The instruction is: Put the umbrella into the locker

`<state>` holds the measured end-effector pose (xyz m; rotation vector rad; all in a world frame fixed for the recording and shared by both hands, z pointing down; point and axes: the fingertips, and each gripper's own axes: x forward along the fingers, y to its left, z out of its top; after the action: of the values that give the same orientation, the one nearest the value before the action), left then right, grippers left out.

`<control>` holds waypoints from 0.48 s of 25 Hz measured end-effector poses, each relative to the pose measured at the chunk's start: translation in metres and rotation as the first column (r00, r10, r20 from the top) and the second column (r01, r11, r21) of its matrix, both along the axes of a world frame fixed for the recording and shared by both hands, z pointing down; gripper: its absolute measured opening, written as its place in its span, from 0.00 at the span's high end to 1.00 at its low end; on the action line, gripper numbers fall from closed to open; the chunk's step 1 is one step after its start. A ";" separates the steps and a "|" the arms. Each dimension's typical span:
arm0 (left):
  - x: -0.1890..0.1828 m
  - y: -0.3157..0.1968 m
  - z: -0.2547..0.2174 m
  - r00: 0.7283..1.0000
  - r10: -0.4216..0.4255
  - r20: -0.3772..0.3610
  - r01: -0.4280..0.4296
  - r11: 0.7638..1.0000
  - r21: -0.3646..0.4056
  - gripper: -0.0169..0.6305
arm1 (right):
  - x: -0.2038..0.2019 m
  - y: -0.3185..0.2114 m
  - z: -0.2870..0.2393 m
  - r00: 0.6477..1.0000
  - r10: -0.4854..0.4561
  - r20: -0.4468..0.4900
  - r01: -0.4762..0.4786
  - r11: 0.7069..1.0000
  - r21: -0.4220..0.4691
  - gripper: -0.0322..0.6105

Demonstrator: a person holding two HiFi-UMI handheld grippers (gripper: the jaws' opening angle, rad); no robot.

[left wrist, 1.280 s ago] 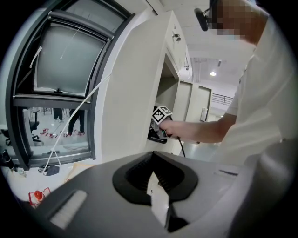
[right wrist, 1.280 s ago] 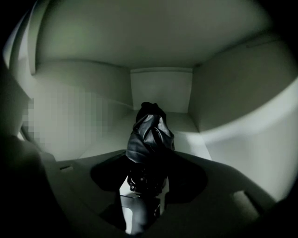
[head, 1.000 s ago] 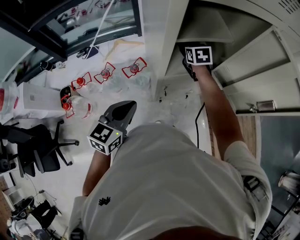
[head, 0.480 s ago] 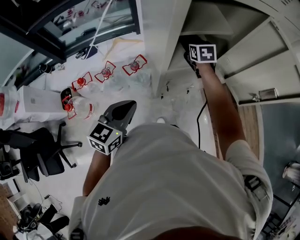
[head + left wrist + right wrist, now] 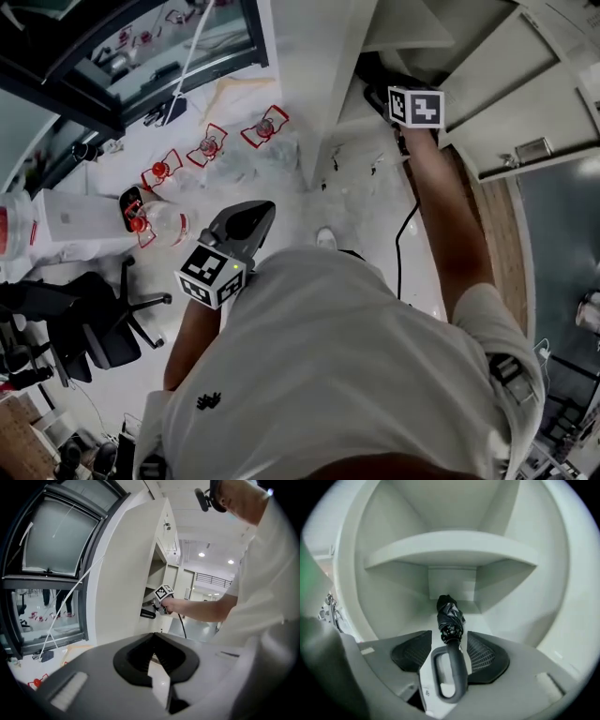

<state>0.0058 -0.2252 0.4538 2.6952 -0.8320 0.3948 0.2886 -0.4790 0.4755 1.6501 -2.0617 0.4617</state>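
In the right gripper view a folded black umbrella (image 5: 449, 613) lies along the floor of a white locker compartment (image 5: 450, 548), its tip toward the back wall. Its looped handle sits between the pads of my right gripper (image 5: 449, 641), which is shut on it. The head view has the right gripper (image 5: 386, 86) reaching into the locker (image 5: 337, 84) at arm's length. My left gripper (image 5: 246, 217) hangs by the person's body over the floor, shut and empty. In the left gripper view the umbrella (image 5: 147, 614) shows dark at the locker's opening.
The locker door (image 5: 525, 103) stands open to the right. Several red-framed items (image 5: 211, 145) and a white box (image 5: 70, 211) lie on the floor to the left, with an office chair (image 5: 94, 319) nearby. A black cable (image 5: 401, 244) runs under the right arm.
The right gripper's marker cube has shifted slightly outward and to the right relative to the locker. The head view has tilted. The left gripper has stayed put.
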 end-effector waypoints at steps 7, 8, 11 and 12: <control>-0.016 0.017 -0.001 0.998 0.060 -0.001 -0.060 0.998 0.010 0.89 | -0.006 0.041 -0.010 0.999 0.042 0.014 -0.042 0.999 0.027 0.59; -0.018 0.019 -0.001 0.998 0.068 -0.002 -0.068 0.998 0.012 0.89 | -0.008 0.047 -0.011 0.999 0.046 0.015 -0.046 0.999 0.029 0.59; -0.024 0.027 -0.005 0.996 0.092 -0.010 -0.092 0.996 0.020 0.89 | -0.014 0.067 -0.015 0.998 0.057 0.017 -0.057 0.998 0.034 0.59; -0.025 0.030 -0.006 0.995 0.100 -0.012 -0.100 0.995 0.022 0.89 | -0.016 0.074 -0.017 0.998 0.060 0.019 -0.061 0.997 0.037 0.59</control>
<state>-0.0193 -0.1956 0.4480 2.7642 -0.7033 0.3921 0.2731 -0.4049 0.4589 1.7398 -2.0500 0.4628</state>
